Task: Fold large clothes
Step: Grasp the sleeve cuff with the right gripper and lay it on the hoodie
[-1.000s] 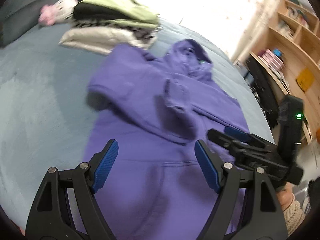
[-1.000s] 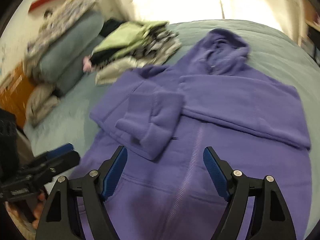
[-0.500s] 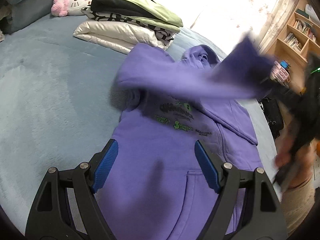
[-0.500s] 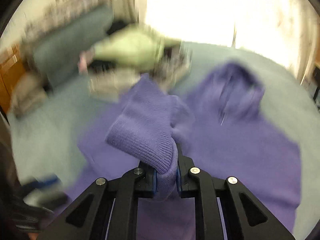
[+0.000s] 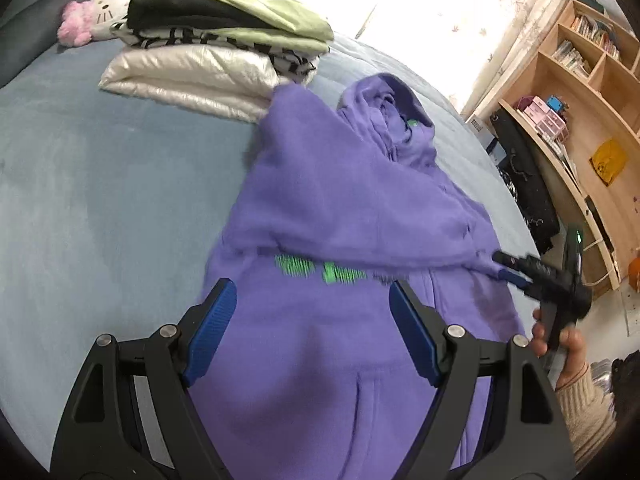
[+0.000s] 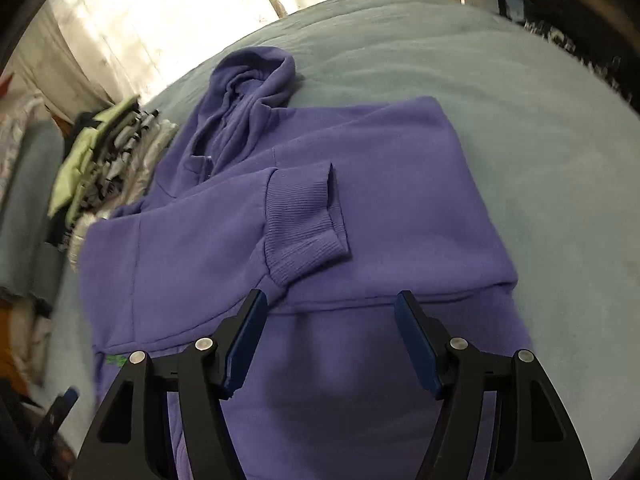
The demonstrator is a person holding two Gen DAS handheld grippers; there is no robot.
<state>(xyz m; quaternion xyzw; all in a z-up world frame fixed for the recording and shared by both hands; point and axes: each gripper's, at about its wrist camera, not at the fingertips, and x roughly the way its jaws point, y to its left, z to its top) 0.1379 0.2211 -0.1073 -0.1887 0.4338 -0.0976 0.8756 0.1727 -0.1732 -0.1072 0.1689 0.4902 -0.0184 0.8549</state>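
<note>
A purple zip hoodie (image 5: 340,208) lies face up on the blue-grey bed (image 5: 100,184), hood toward the window. Both sleeves are laid across its chest; the ribbed cuff (image 6: 304,216) of one rests on top of the other sleeve. Green print (image 5: 320,270) shows just below the sleeve. My left gripper (image 5: 312,328) is open and empty above the hoodie's lower front. My right gripper (image 6: 330,336) is open and empty just behind the cuff, above the hoodie (image 6: 360,184). The right gripper also shows in the left wrist view (image 5: 516,270) at the hoodie's right edge.
A stack of folded clothes (image 5: 224,40) lies at the bed's far left, with a pink and white plush toy (image 5: 96,16) beside it. A wooden bookshelf (image 5: 580,92) stands to the right of the bed. A bright curtained window (image 5: 420,8) is behind.
My right gripper, shut on the sleeve cuff half a second ago, carried the sleeve across the chest, opened and let it go. The left gripper stayed open over the lower front.
</note>
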